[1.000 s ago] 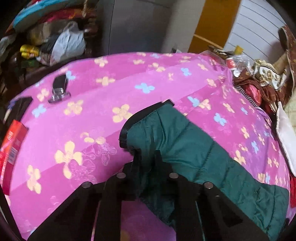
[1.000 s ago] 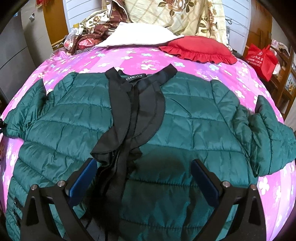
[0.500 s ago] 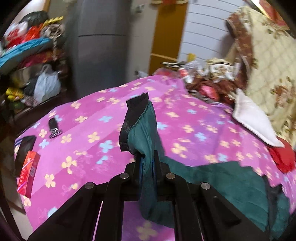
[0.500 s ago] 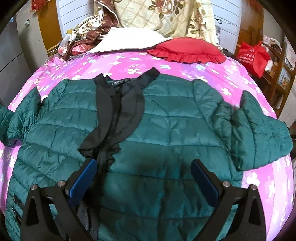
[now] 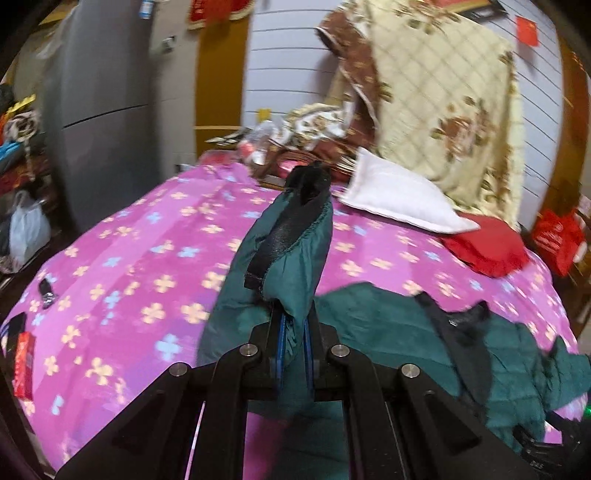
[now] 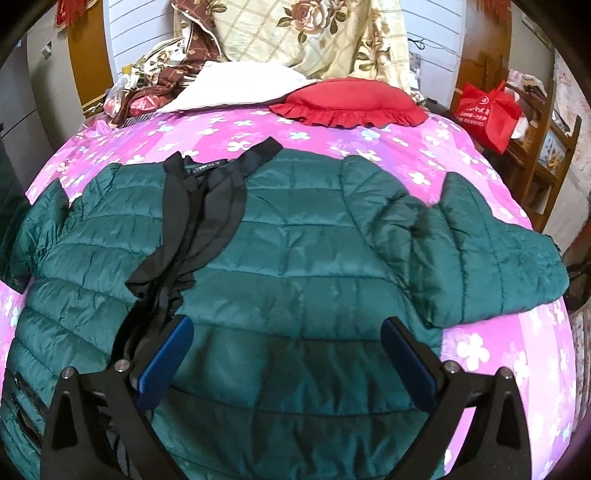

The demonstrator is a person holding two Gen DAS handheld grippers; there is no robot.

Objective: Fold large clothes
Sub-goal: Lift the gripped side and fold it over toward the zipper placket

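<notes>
A dark green quilted jacket [image 6: 295,266] with black collar and lining lies spread on a pink flowered bedspread [image 6: 369,133]. My left gripper [image 5: 293,332] is shut on the end of one sleeve [image 5: 291,251], whose black cuff [image 5: 291,225] stands up above the bed in the left wrist view. The jacket's body [image 5: 406,332] lies to the right of it there. My right gripper [image 6: 288,350] hangs open over the lower middle of the jacket, blue pads [image 6: 166,358] apart, nothing between them. The other sleeve [image 6: 487,258] lies bent at the right.
A red ruffled cushion [image 6: 351,99], a white pillow [image 6: 236,85] and a cream quilt [image 6: 306,33] sit at the head of the bed. A red bag [image 6: 487,114] hangs at the right. Small dark items [image 5: 46,291] and a red box [image 5: 24,365] lie at the bed's left edge.
My left gripper has lifted the sleeve off the bed and swung right toward the jacket's body, rolling as it went. The right gripper drifted slightly and stayed open.
</notes>
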